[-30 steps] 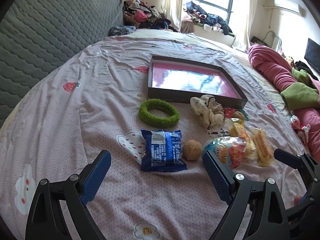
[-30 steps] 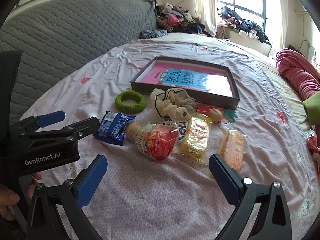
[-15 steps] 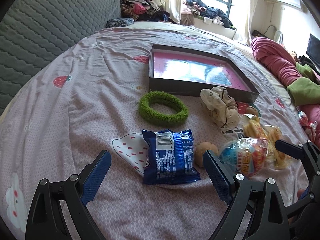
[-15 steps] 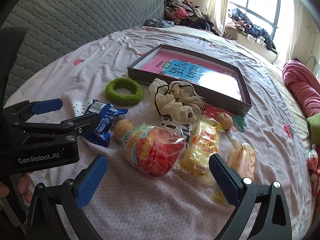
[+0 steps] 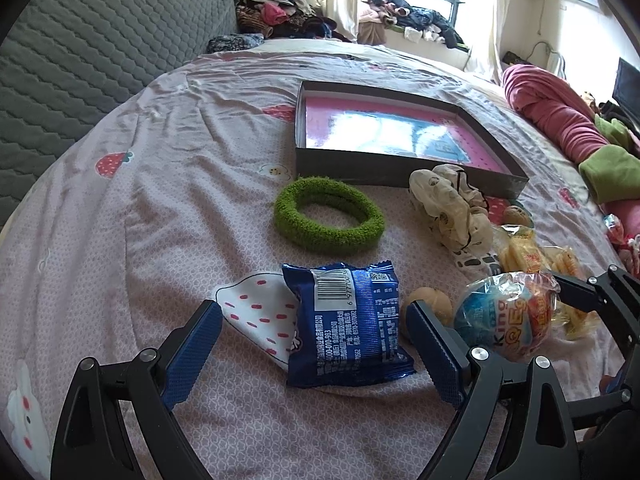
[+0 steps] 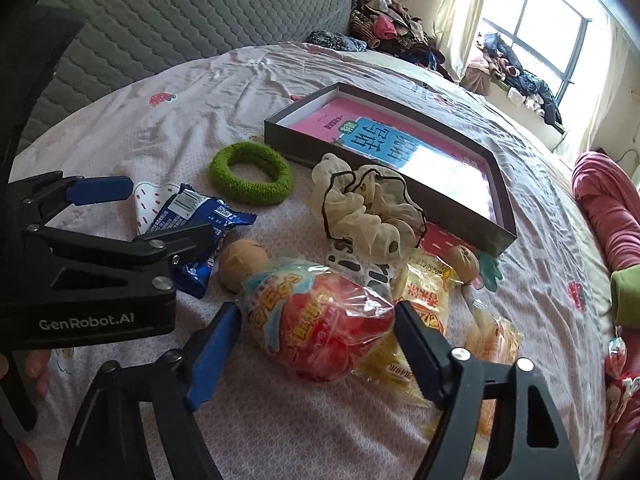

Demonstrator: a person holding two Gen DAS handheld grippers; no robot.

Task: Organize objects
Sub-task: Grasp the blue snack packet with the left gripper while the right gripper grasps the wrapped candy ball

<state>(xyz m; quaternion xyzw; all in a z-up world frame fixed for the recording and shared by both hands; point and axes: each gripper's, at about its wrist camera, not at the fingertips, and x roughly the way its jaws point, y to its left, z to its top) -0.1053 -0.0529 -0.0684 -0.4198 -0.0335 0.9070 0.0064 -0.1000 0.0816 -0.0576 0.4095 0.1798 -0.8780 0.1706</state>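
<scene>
Bedsheet (image 5: pixel 160 208) clutter: brown ball (image 6: pixel 242 258) touches egg packet (image 6: pixel 320 324), yellow snacks (image 6: pixel 424 300) behind.

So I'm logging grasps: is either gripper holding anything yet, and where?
Nothing yet. Right gripper is closing around the egg-shaped snack; left gripper straddles the blue packet, open.

**Hidden and cropped regions**

The left gripper's finger (image 6: pixel 172 240) covered part of the blue snack packet (image 6: pixel 200 216). The yellow snack bags (image 5: pixel 524 256) lay partly behind the wrapped toy egg (image 5: pixel 504 320). Glare washed out the book cover (image 5: pixel 384 128) inside the shallow box (image 5: pixel 400 168).
</scene>
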